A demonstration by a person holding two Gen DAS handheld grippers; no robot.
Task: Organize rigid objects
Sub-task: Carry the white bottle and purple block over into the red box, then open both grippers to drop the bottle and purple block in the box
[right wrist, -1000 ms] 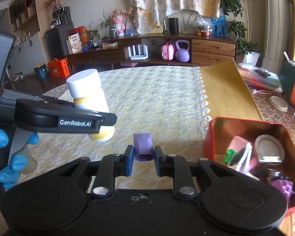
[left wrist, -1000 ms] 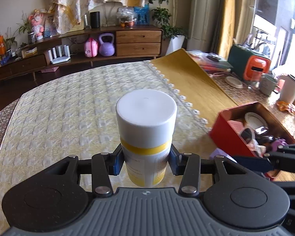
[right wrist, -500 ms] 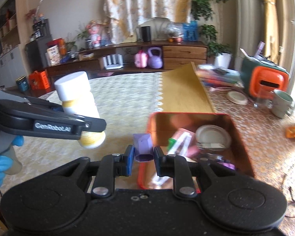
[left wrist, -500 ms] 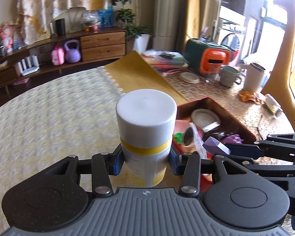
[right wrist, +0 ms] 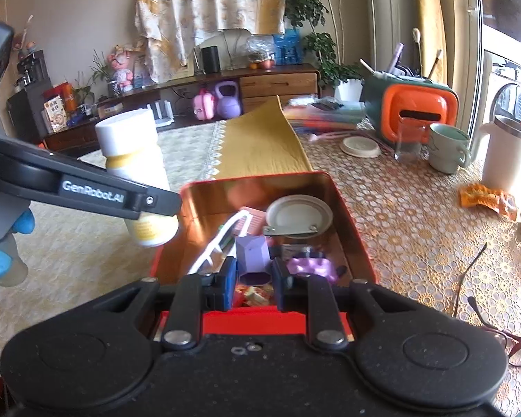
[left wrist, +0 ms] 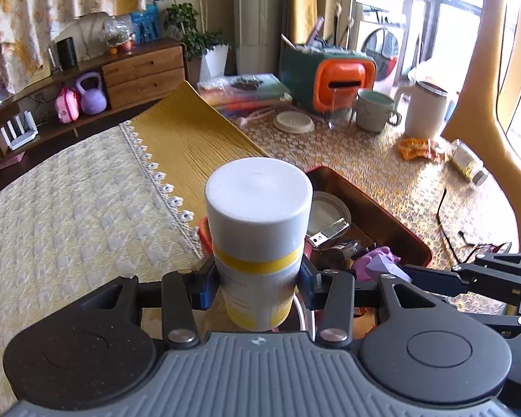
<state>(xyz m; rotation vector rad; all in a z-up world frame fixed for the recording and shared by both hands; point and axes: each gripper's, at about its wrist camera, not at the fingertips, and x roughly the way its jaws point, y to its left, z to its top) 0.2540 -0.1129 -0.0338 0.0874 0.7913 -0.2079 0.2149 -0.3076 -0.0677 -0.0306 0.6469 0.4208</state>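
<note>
Bottle time on the left wrist view: the left gripper (left wrist: 258, 286) clamps a white-capped yellow-banded bottle (left wrist: 258, 232) over the near corner of the red tin (left wrist: 392, 215), not yet dropped among the clutter inside. Right wrist view: right gripper (right wrist: 253, 278) pinches a purple block (right wrist: 253, 259) above the tin's contents, so both pieces look one release from done

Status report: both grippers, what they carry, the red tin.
Left gripper shut on white bottle. Right gripper shut on purple block, over red tin. Tin already crowded.
</note>
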